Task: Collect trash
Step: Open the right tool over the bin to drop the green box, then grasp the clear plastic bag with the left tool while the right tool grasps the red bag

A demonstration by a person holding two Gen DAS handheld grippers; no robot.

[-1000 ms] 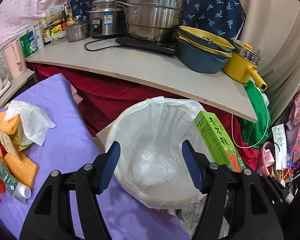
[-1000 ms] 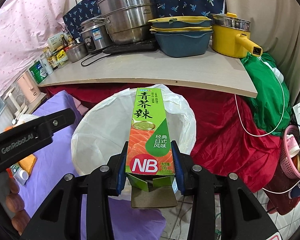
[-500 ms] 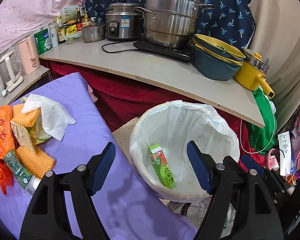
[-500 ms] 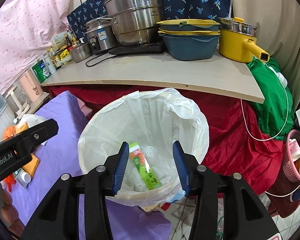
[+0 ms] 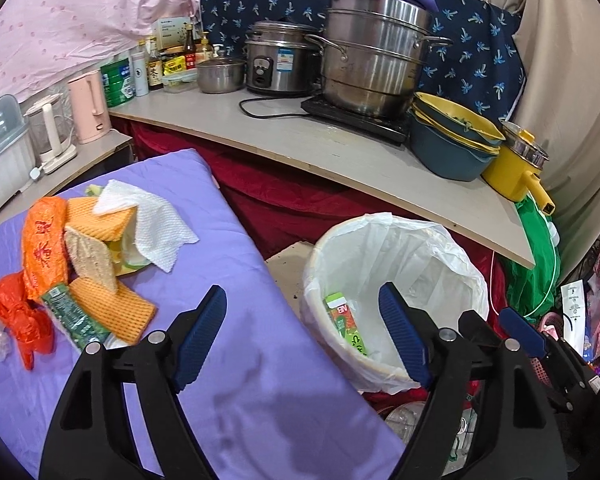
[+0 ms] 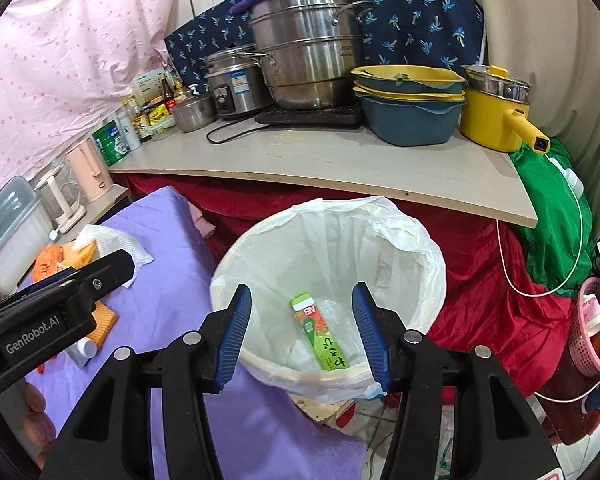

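Green box [image 6: 320, 336] lies inside lined bin [image 6: 428, 248]; both tongs [image 5: 302, 336] [image 6: 302, 328] gape wide, empty.

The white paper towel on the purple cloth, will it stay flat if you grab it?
Probably not. The white paper towel already lies crumpled and draped over the orange foam pieces, so it looks floppy. It seems thin and likely very light.

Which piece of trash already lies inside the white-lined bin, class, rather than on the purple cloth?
The green box, lying on the liner of the bin. The white paper towel, orange wrapper and the rest lie on the cloth.
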